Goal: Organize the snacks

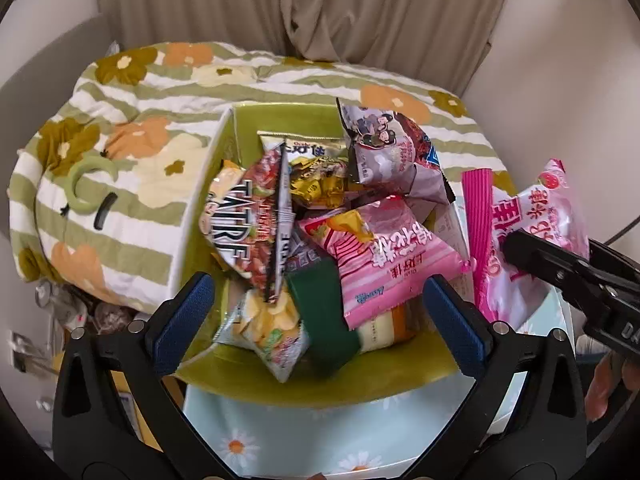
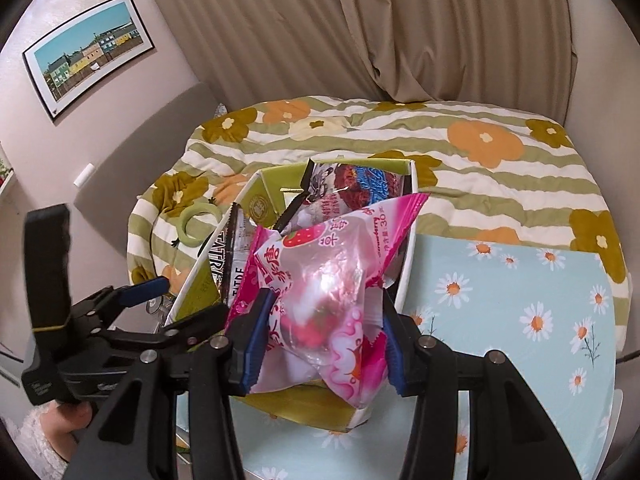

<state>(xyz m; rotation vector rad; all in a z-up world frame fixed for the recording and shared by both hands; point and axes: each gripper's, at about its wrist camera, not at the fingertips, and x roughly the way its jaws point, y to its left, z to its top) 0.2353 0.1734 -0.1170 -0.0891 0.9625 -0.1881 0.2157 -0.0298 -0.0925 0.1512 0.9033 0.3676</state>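
A green box (image 1: 248, 128) with white outer walls stands on a daisy-print board and is full of snack bags: a pink striped bag (image 1: 384, 264), a "TATRE" bag (image 1: 240, 224), a chips bag (image 1: 272, 328) and a grey cartoon bag (image 1: 384, 148). My left gripper (image 1: 318, 304) is open and empty, with its fingers over the box's near end. My right gripper (image 2: 324, 340) is shut on a pink strawberry snack bag (image 2: 320, 280), held at the box's right rim; the bag also shows in the left wrist view (image 1: 532, 224).
The box (image 2: 410, 216) sits beside a green-striped flower quilt (image 2: 480, 148). A green ring (image 1: 84, 188) lies on the quilt to the left. The daisy-print board (image 2: 520, 300) extends to the right. Curtains hang behind.
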